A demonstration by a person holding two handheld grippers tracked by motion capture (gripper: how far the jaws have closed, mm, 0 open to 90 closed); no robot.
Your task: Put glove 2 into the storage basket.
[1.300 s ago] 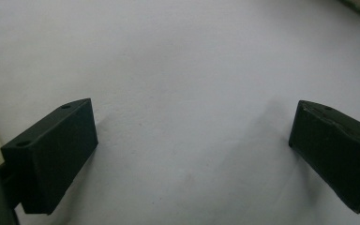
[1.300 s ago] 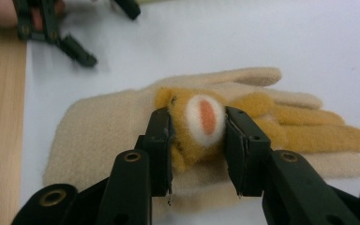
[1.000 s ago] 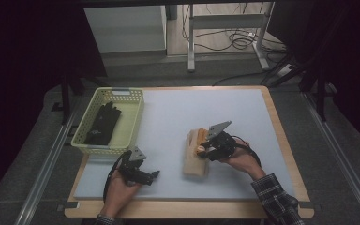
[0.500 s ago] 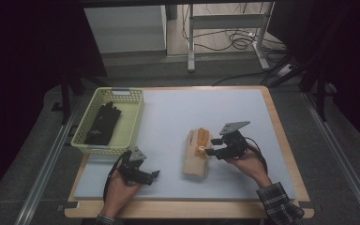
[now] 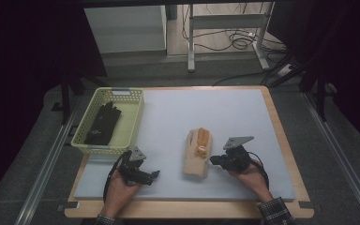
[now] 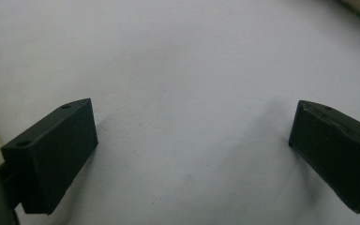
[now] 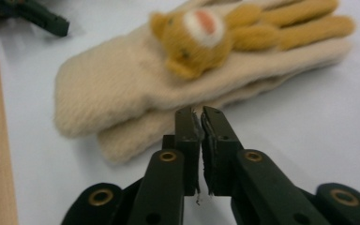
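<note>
- Since the earlier frame, your right claw (image 5: 214, 161) has drawn back off the beige gloves (image 5: 196, 154) and its jaws have just closed, empty.
- Black gloves (image 5: 103, 123) lie in the basket (image 5: 132, 123); the beige pair waits on the surface (image 5: 178, 112).
- Your left claw (image 5: 154, 175) rests spread apart.

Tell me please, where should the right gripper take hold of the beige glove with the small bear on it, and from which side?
Probably at the cuff end of the beige glove, the thick layered edge lying nearest the right gripper. Come in low from the person's side, along the mat. The jaws, now shut with nothing between them, must open first. Avoid the bear: it is rounded and may slip.
</note>
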